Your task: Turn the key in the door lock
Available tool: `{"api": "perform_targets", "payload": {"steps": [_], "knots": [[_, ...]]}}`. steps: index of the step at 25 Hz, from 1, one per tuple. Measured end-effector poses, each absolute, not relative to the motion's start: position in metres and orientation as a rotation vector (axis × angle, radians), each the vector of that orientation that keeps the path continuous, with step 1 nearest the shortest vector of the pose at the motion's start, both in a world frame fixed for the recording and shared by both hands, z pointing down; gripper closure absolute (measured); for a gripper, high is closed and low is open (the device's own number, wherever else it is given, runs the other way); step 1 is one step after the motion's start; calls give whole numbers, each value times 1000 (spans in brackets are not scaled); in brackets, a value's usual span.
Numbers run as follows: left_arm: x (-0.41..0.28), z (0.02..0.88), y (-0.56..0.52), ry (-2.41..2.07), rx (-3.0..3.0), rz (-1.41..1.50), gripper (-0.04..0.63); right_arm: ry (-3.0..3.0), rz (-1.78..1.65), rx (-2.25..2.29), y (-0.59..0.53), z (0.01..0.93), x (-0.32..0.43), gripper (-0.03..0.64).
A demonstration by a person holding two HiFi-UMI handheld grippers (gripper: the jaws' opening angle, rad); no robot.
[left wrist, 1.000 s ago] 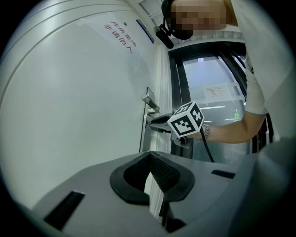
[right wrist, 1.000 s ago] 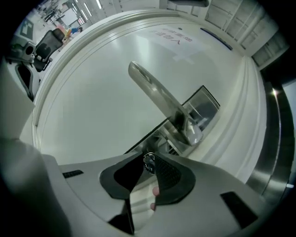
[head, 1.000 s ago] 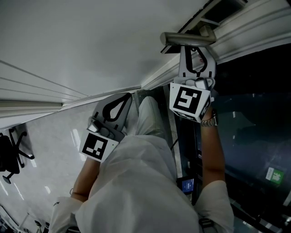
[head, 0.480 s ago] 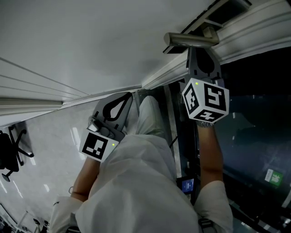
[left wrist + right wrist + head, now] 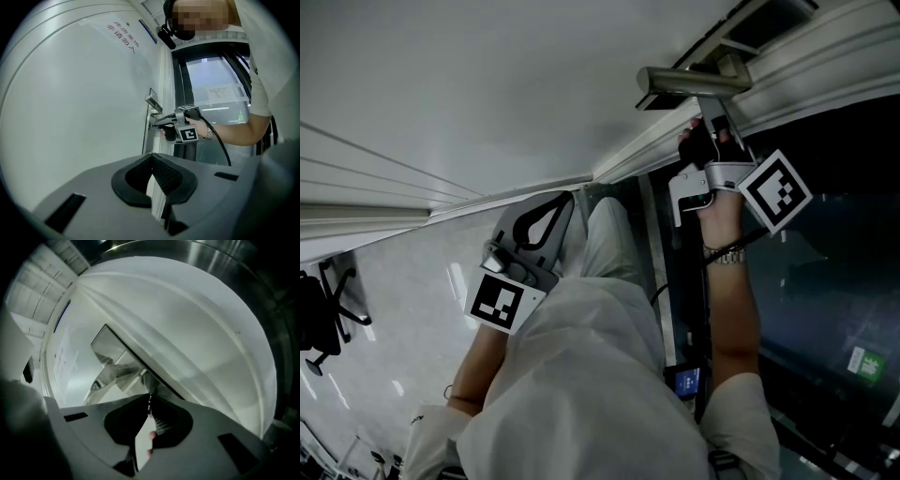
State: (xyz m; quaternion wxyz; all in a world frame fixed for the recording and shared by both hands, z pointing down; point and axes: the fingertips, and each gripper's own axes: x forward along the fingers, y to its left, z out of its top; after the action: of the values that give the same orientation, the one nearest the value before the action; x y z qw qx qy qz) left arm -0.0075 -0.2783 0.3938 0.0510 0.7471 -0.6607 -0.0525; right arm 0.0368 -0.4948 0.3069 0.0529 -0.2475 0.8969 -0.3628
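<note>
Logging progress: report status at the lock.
Right hand-held gripper, jaws just closed, shut on key. Left hand-held gripper shut, empty. Door handle above, nothing blocking.

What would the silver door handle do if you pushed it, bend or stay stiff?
The door handle looks like solid metal, so probably stiff, not bendy. It is fixed to the door at one end, so it would likely swing, not fall. Its shiny surface might be slippery.

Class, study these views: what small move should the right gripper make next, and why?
Probably a gentle twist of the right gripper about its own axis: its jaws are shut on the key, seated in the door beneath the handle.
</note>
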Motion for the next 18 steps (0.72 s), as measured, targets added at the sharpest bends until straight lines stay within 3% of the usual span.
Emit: {"api": "perform_targets", "payload": {"steps": [9,13,18], "knots": [[-9,393,-277,-2020,2269,-162,591,2452,-1401,-468,-493,306,35,595],[-10,393,-276,-2021,2268,-162,591,2760,-991,-580,-490,307,38,483],[-12,397,-276,-2014,2256,-163,590,3130,-96,-677,-465,303,36,448]]}}
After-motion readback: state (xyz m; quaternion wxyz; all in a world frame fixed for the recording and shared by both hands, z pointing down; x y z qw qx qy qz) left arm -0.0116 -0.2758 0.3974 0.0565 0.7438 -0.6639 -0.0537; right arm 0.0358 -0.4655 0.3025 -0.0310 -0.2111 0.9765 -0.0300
